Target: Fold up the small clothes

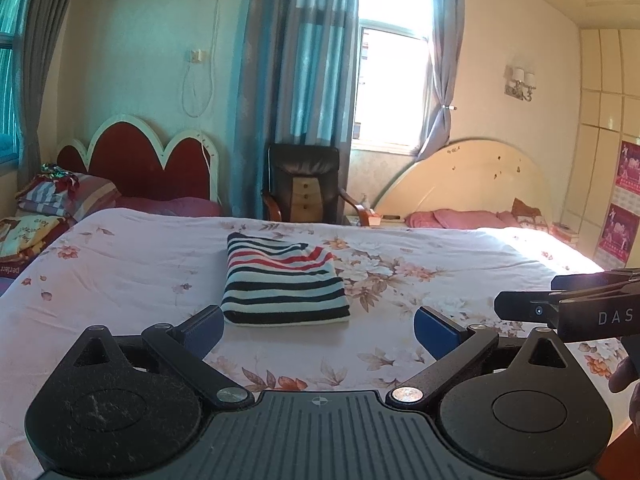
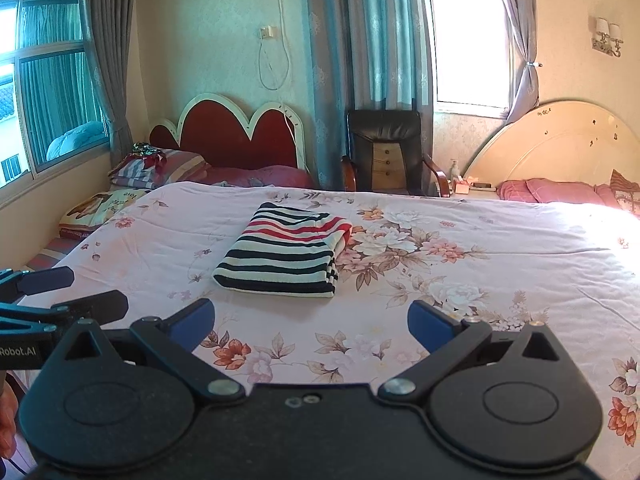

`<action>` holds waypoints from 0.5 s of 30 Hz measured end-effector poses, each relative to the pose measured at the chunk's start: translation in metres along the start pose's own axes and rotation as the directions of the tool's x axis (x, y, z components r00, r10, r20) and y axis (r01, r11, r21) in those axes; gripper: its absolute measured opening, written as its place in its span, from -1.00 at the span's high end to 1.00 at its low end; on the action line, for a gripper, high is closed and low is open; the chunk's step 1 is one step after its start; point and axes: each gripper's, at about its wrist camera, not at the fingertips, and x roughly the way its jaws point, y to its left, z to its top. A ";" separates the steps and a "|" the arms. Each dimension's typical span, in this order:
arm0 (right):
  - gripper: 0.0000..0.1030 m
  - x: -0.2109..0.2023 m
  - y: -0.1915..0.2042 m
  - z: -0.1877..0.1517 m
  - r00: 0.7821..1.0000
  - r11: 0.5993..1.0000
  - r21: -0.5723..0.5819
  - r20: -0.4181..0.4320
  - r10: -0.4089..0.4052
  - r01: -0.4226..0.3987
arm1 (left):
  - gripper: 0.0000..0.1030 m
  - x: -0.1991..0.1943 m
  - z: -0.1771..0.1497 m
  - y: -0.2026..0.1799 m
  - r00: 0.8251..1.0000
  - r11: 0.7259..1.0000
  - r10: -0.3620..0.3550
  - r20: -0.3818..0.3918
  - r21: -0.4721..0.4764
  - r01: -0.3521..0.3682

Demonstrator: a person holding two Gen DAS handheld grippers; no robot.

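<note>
1. my left gripper [image 1: 319,330] is wide open, its two blue pads far from each other, and it holds nothing. it hangs over the flowered bed cover [image 1: 132,264], just on the near side of the garment.
2. my right gripper [image 2: 311,322] is the same: its fingers are spread wide, nothing is between them, and only the bed cover [image 2: 500,280] shows below it.
3. in the left view the right gripper [image 1: 524,294] comes in from the right edge, seen from the side. in the right view the left gripper [image 2: 96,290] comes in from the left edge. so the two tools are side by side, near but not touching.
4. the striped garment [image 1: 282,280] lies in the middle of the bed, a little far from both grippers. it has white, dark and red stripes.
5. in the right view the striped garment [image 2: 284,252] looks like a flat, thick rectangle with several layers at its right edge. the edges are quite straight.
6. i judge that the folding of this piece is done, or almost done, because it is compact and no sleeve or loose corner sticks out.
7. what is left, i think, is only a small thing: maybe to press it flat or to move it aside. i cannot see any other unfolded small clothes on this bed cover.
</note>
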 end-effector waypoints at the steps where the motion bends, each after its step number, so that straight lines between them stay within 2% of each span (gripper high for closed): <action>1: -0.98 0.000 0.000 0.000 1.000 1.000 -0.001 0.000 -0.001 0.001 | -0.95 0.000 0.000 0.000 1.000 1.000 0.001 0.000 -0.001 -0.001; 15: -0.98 -0.003 -0.002 0.001 1.000 1.000 -0.006 0.003 0.010 -0.010 | -0.95 -0.006 0.002 -0.010 1.000 0.999 0.010 0.021 0.031 -0.011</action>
